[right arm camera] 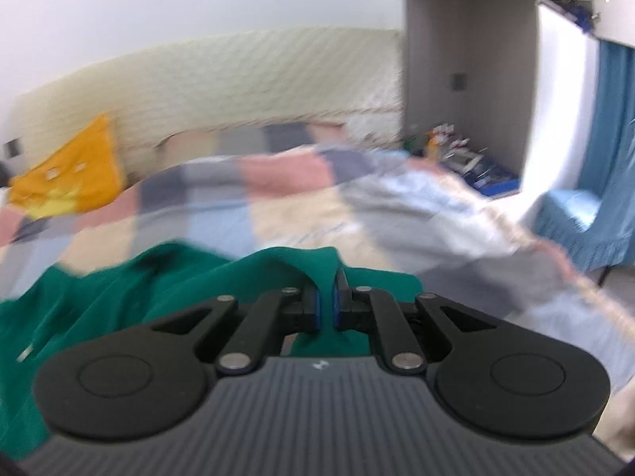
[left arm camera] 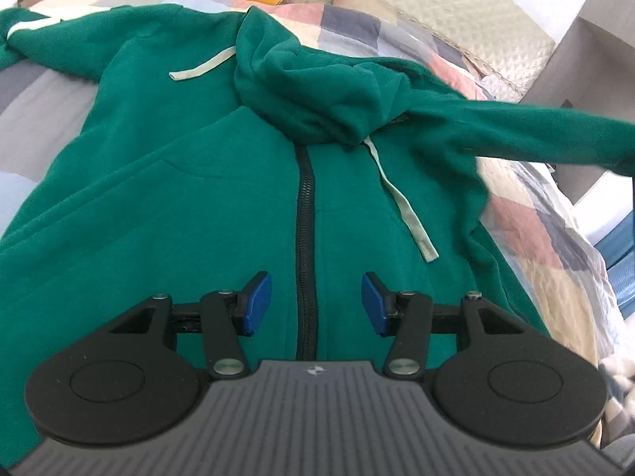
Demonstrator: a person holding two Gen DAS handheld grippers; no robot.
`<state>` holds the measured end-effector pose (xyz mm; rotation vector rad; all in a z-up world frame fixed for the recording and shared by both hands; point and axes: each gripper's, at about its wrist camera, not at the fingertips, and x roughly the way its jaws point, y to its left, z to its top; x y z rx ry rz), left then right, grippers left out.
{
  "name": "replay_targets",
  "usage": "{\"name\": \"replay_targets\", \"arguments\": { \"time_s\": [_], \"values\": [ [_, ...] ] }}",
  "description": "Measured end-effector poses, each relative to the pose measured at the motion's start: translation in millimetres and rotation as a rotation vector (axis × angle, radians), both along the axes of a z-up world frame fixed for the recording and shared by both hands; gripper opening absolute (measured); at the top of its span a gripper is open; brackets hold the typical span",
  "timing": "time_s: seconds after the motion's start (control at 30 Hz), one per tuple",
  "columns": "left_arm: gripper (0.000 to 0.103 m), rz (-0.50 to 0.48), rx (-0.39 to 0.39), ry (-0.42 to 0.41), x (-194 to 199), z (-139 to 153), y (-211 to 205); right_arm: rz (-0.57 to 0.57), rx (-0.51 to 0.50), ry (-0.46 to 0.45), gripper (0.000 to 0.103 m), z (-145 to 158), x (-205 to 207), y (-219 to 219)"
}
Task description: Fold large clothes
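Green hoodie (left arm camera: pixel 198 198) flat on bed (left arm camera: pixel 535 238), unfolded. Right claw (right arm camera: pixel 326 303) clamped on sleeve, lifted beside hood. Left claw (left arm camera: pixel 316 303) apart over zipper (left arm camera: pixel 304 238). Folding barely begun.

The bed (left arm camera: pixel 528 214) is covered by a patchwork quilt (right arm camera: pixel 246 214) in pink, grey, blue and cream squares. A green zip hoodie (left arm camera: pixel 166 206) lies front-up directly on the quilt. An orange cushion (right arm camera: pixel 75 174) rests near the padded headboard (right arm camera: pixel 238 83).

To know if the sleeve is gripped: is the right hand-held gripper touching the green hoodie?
Touching. The right wrist view shows the right hand-held gripper shut on a fold of the green hoodie.
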<state>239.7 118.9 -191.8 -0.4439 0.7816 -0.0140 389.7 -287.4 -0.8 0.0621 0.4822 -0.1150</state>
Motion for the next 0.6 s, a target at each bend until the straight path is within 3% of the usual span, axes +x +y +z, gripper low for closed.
{"name": "replay_targets", "arguments": {
  "time_s": [0.13,0.33,0.47,0.6],
  "values": [
    [0.056,-0.009,-0.013,-0.009,7.1,-2.2,2.1,-0.121,-0.145,-0.095,0.008,33.5,58.9,-21.5],
    [0.056,-0.031,-0.057,-0.018,14.9,-6.6,6.7,-0.195,-0.305,-0.156,0.008,58.2,141.0,-33.8],
    [0.056,-0.051,-0.048,-0.041,21.3,-7.5,6.7,-0.225,-0.317,-0.088,0.009,25.0,192.2,-50.8],
    [0.056,-0.069,-0.045,-0.044,32.4,-12.7,6.7,-0.19,-0.345,0.0,0.009,-55.6,216.7,-66.9]
  ]
}}
